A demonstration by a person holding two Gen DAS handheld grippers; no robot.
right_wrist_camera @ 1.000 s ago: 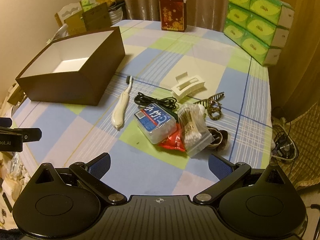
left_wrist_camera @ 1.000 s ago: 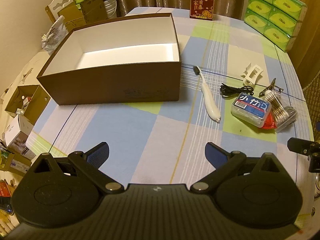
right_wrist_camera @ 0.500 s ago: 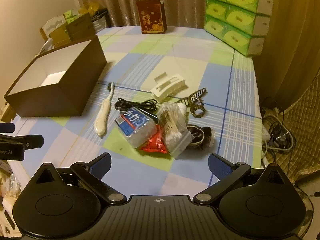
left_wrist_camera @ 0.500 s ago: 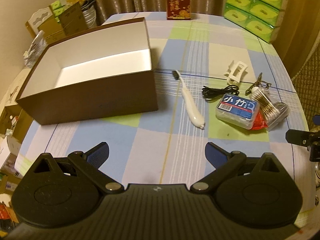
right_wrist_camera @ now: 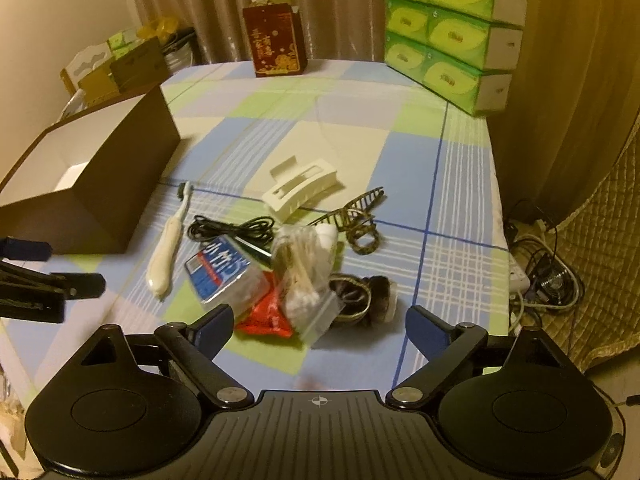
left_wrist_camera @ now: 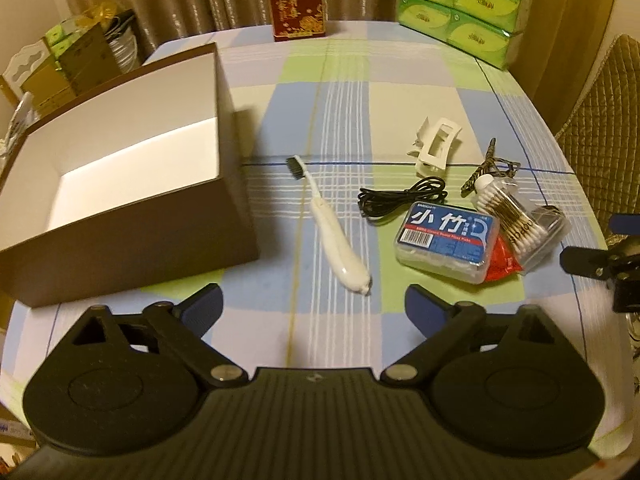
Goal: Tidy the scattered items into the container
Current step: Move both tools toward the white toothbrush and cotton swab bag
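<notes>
An open brown box (left_wrist_camera: 132, 236) with a white inside stands at the table's left; it also shows in the right wrist view (right_wrist_camera: 120, 184). Scattered beside it lie a white toothbrush (left_wrist_camera: 336, 236), a black cable (left_wrist_camera: 400, 198), a floss pick box (left_wrist_camera: 446, 236), a bag of cotton swabs (left_wrist_camera: 516, 220), a white hair claw (left_wrist_camera: 436, 152) and a brown hair clip (right_wrist_camera: 356, 216). My left gripper (left_wrist_camera: 314, 306) is open and empty, just short of the toothbrush handle. My right gripper (right_wrist_camera: 320, 322) is open and empty, close over the swab bag (right_wrist_camera: 306, 276) and a red packet (right_wrist_camera: 266, 314).
A red gift box (left_wrist_camera: 298, 0) and stacked green tissue packs (left_wrist_camera: 464, 4) stand at the table's far edge. A dark round item (right_wrist_camera: 366, 298) lies by the swab bag. Cables and a power strip (right_wrist_camera: 536, 276) lie on the floor right of the table.
Both grippers have moved forward and to the right, closer to the scattered items. The items and the box have not moved. Both grippers stay open.
</notes>
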